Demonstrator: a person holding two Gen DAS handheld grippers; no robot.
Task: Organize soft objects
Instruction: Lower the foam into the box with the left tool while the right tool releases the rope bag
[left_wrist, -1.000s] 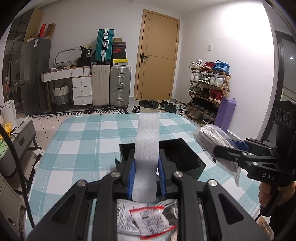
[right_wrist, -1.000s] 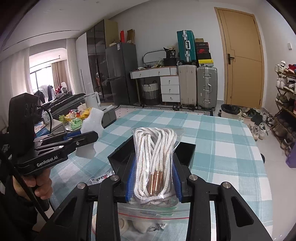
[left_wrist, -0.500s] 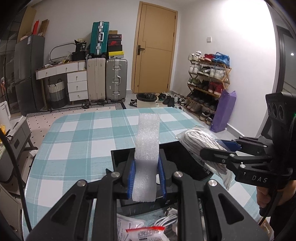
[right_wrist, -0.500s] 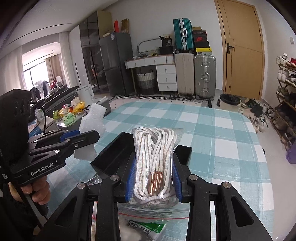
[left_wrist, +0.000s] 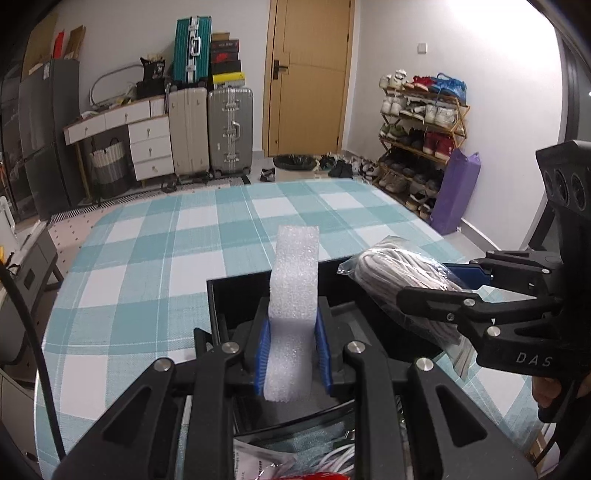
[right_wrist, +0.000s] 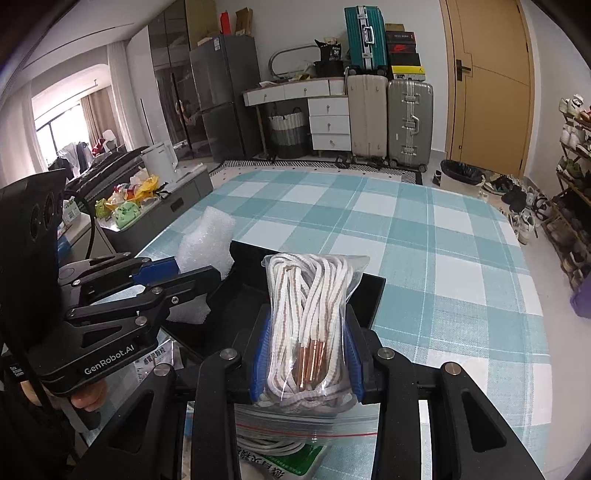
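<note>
A: While clamped upright in left gripper: white foam block, squeezed between blue pads, poised over near left of black bin. Presumably for dropping in.

B: Right gripper: closed on bagged cord bundle, above bin's right side. Readable: "GenRobot.AI" on left body, "DAS" on right.

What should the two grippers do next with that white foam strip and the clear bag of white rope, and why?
Probably lower both a little further and let go. The left gripper is shut on the white foam strip, the right gripper on the clear bag of white rope, and both hang just above the open black plastic box on the checked tablecloth.
</note>
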